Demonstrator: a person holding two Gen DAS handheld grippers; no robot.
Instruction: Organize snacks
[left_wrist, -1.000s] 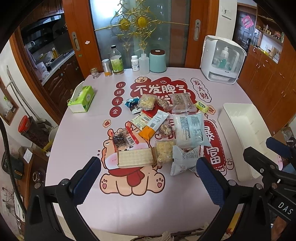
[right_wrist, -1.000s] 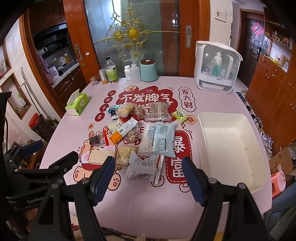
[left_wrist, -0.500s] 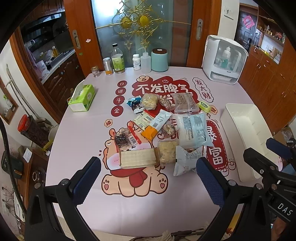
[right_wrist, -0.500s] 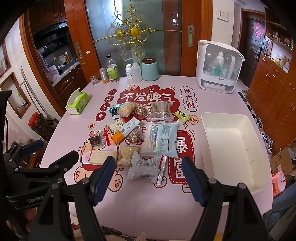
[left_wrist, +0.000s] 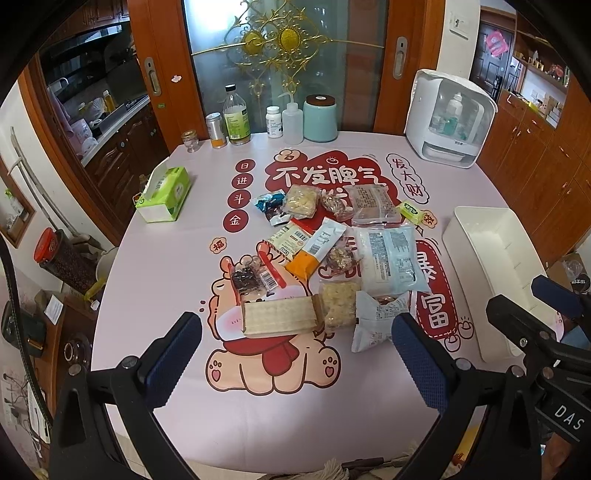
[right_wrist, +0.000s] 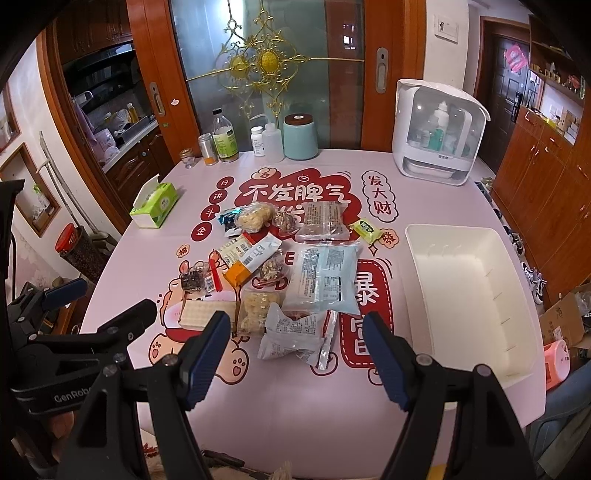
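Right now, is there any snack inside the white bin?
No, the white bin shows only its bare floor, and the snack packets all lie on the table beside it.

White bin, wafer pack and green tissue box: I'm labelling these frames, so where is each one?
white bin (right_wrist: 476, 295), right wrist view, on its bare inner floor.
wafer pack (left_wrist: 279, 317), left wrist view, middle of its top face.
green tissue box (left_wrist: 173, 192), left wrist view, on its green top.

Both wrist views overlook the same snack pile (left_wrist: 325, 258) from the near table (right_wrist: 295, 406) edge.
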